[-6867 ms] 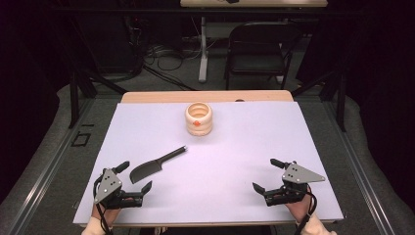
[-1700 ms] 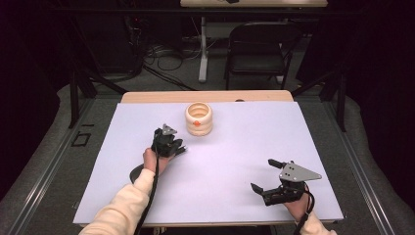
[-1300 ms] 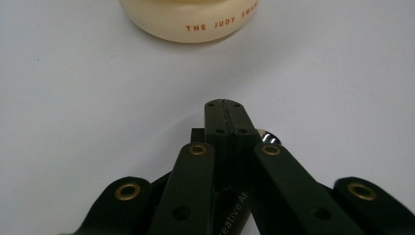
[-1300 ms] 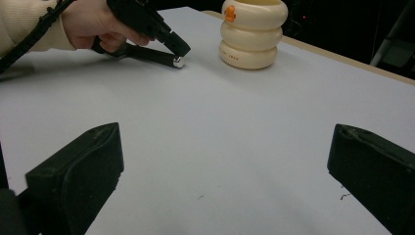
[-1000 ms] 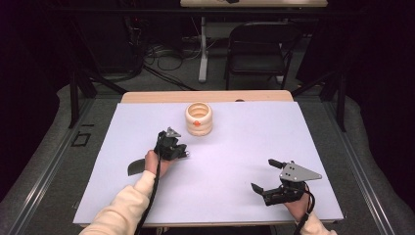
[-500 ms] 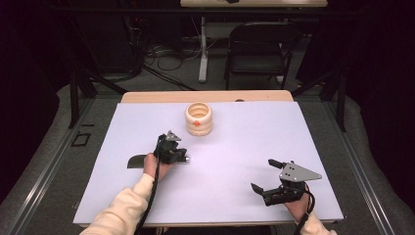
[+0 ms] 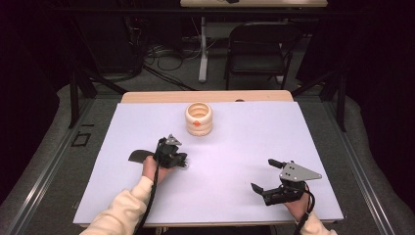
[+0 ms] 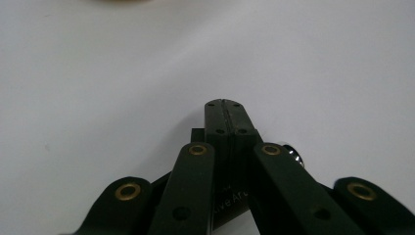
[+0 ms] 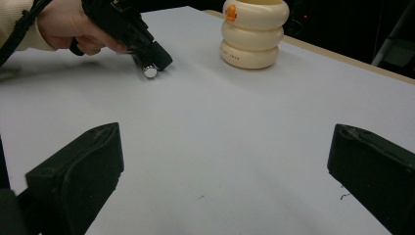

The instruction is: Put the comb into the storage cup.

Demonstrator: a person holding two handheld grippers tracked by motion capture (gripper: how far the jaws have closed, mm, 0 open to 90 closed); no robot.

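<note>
I can read only a scrap of pale lettering on the handle between my left tongs (image 8: 226, 110), something like "ive Aro"; the small print low on the cream ribbed holder (image 7: 198, 118) is too small to make out; its orange spot faces me, its contents hidden; left tongs pressed together on the spatula (image 7: 138, 156), blade dark on the white worktop (image 7: 235, 147), metal handle end beside them; right tongs (image 7: 263, 175) spread, holding nothing.

spatulas: one, black (image 7: 138, 156) | ribbed cream holders: one (image 7: 198, 118) | hand-held grippers: two, left (image 7: 177, 157) and right (image 7: 261, 174) | folding chairs: one (image 7: 256, 48) | tables: one, white-topped (image 7: 313, 147)
</note>
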